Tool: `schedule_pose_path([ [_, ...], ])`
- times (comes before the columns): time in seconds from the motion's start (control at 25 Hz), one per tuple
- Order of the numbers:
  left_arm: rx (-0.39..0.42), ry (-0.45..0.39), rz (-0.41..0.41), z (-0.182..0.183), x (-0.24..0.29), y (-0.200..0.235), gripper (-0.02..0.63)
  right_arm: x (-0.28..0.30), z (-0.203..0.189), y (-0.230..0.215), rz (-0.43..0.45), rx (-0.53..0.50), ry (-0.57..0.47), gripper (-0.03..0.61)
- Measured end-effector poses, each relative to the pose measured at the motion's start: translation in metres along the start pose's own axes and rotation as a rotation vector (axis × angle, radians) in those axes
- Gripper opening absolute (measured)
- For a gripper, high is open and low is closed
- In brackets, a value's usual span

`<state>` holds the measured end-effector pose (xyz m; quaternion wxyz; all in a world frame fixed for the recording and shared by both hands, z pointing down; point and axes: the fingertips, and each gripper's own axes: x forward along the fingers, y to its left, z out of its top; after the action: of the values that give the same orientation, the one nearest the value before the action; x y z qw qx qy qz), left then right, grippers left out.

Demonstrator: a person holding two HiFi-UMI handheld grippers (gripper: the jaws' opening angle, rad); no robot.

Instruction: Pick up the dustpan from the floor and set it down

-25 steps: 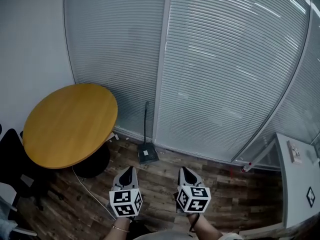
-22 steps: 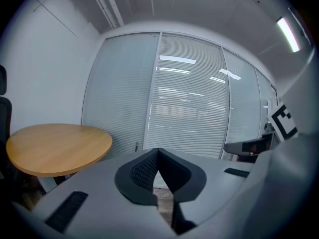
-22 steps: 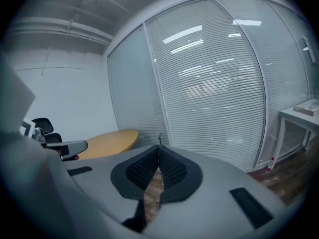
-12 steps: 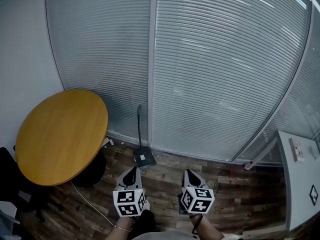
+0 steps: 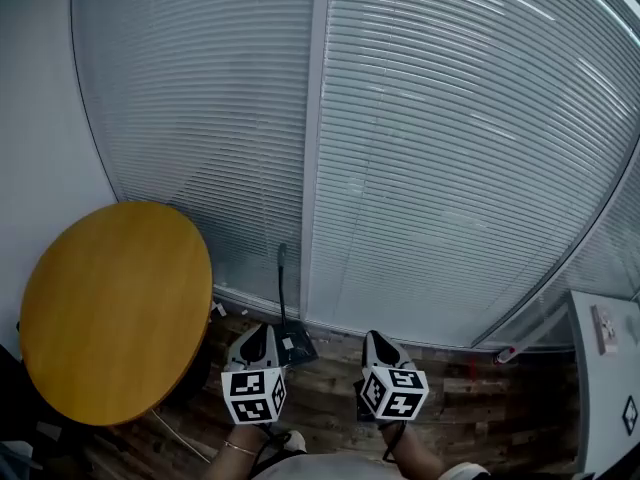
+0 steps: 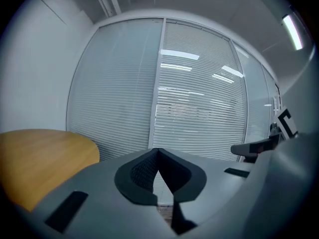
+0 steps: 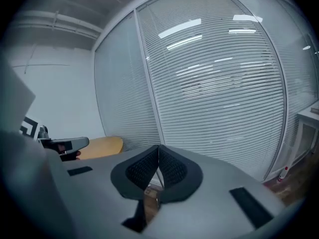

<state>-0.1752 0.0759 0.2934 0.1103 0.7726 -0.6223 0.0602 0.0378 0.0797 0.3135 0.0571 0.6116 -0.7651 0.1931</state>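
Observation:
The dustpan (image 5: 297, 347) is dark grey and stands on the wooden floor against the glass wall, its thin handle (image 5: 281, 283) upright. My left gripper (image 5: 256, 332) is just left of the pan and partly in front of it, its jaws shut and empty (image 6: 158, 151). My right gripper (image 5: 374, 338) hangs to the right of the pan, clearly apart from it, and is also shut with nothing held (image 7: 159, 147). Neither gripper view shows the dustpan; both look at the blinds.
A round wooden table (image 5: 110, 308) stands at the left, with a white cable (image 5: 175, 430) on the floor below it. A glass partition with blinds (image 5: 450, 168) fills the front. A white cabinet (image 5: 605, 368) is at the right, with a red-tipped object (image 5: 505, 353) near its base.
Both grippers have moved forward toward the glass wall, still shut. The dustpan now lies right beside the left gripper's tip, and the table has slid left and down in view.

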Motion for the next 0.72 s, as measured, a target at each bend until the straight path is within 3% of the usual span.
schedule_pose_path([
  [0.32, -0.021, 0.062, 0.046, -0.004, 0.069, 0.038, 0.005, 0.078, 0.012, -0.001, 0.027, 0.003, 0.043, 0.032],
  [0.72, -0.083, 0.101, 0.116, -0.028, 0.127, 0.029, 0.005, 0.148, 0.011, -0.024, 0.112, -0.085, 0.133, 0.032],
])
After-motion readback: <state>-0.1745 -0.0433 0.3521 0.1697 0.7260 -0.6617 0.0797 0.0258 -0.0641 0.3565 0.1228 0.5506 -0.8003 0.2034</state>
